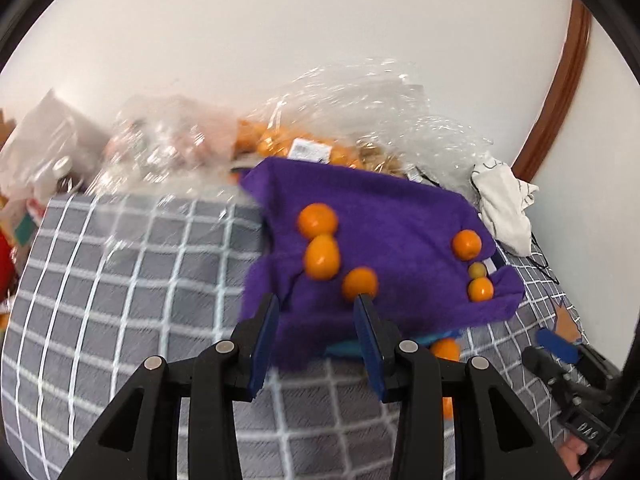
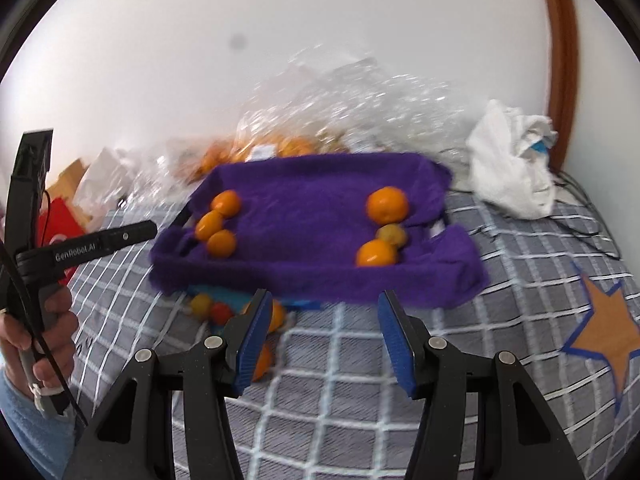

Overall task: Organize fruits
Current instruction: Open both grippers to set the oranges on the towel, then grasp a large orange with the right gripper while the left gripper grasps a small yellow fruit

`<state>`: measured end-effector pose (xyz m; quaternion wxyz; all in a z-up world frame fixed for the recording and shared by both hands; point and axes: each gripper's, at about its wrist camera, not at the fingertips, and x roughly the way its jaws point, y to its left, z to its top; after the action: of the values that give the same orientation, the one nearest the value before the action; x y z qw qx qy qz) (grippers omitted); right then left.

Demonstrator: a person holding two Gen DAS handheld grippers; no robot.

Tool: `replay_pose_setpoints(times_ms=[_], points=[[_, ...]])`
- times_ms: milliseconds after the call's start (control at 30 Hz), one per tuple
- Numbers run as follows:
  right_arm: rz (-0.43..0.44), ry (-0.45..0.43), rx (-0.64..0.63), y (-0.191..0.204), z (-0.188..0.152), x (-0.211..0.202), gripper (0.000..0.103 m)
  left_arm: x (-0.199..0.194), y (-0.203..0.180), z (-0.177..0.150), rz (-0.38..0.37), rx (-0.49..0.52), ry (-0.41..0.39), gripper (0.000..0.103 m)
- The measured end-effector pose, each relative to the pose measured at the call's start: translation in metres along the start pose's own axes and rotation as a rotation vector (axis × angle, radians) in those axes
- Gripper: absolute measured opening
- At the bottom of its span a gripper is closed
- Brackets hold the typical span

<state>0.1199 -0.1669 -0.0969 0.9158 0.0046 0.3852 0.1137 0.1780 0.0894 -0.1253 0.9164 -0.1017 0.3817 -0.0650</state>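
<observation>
- The left gripper (image 1: 316,304) hangs with its jaws part open and nothing between them; its right fingertip sits just under the nearest orange (image 1: 359,283), not gripping it.
- The right gripper (image 2: 324,300) also stands part open and empty, a little wider than the left, angled down at the near edge of the purple towel (image 2: 320,196).
- The towel seems draped over a shallow tray on the bed (image 2: 340,360), sagging in the middle so round fruit cannot roll off; that looks to be why it is used as the sorting place.
- Ahead and to the left of the right gripper, three oranges (image 2: 218,224) huddle touching one another; ahead and to the right, two oranges and a duller, greenish fruit (image 2: 391,234) between them sit in a second cluster. The two groups look like deliberate piles.
- Just in front of the right gripper's left finger, off the towel, loose fruit (image 2: 208,308) lies on the checked cover, one piece partly hidden behind that finger. I judge these are the ones left to sort.
- Beyond the towel, a clear plastic bag (image 1: 360,112) holds more oranges.
- A hand (image 2: 44,340) at the far left grips the other tool's handle.
</observation>
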Motion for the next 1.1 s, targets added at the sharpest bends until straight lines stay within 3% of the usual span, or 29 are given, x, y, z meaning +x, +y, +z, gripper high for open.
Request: replay_pose_setpoints(times_ms=[100, 333, 433, 800, 933, 1100], points=[[0.05, 0.034, -0.02, 0.017, -0.015, 0.009, 0.055, -0.007, 0.01, -0.013, 0.033, -0.002, -0.004, 0.037], [0.08, 0.086, -0.051, 0.038, -0.034, 0.028, 0.055, -0.008, 0.025, -0.038, 0.088, 0.003, 0.024, 0.038], [0.062, 0.106, -0.056, 0.043, -0.034, 0.035, 0.055, -0.01, 0.026, -0.043, 0.094, 0.026, 0.017, 0.045], [-0.006, 0.128, -0.08, 0.048, -0.035, 0.053, 0.054, -0.017, 0.039, -0.054, 0.073, 0.041, -0.072, 0.046], [-0.001, 0.125, -0.07, 0.046, -0.035, 0.052, 0.043, -0.017, 0.041, -0.056, 0.038, 0.036, -0.083, 0.046], [-0.01, 0.126, -0.078, 0.046, -0.036, 0.047, 0.042, -0.011, 0.044, -0.057, 0.018, 0.017, -0.06, 0.046]])
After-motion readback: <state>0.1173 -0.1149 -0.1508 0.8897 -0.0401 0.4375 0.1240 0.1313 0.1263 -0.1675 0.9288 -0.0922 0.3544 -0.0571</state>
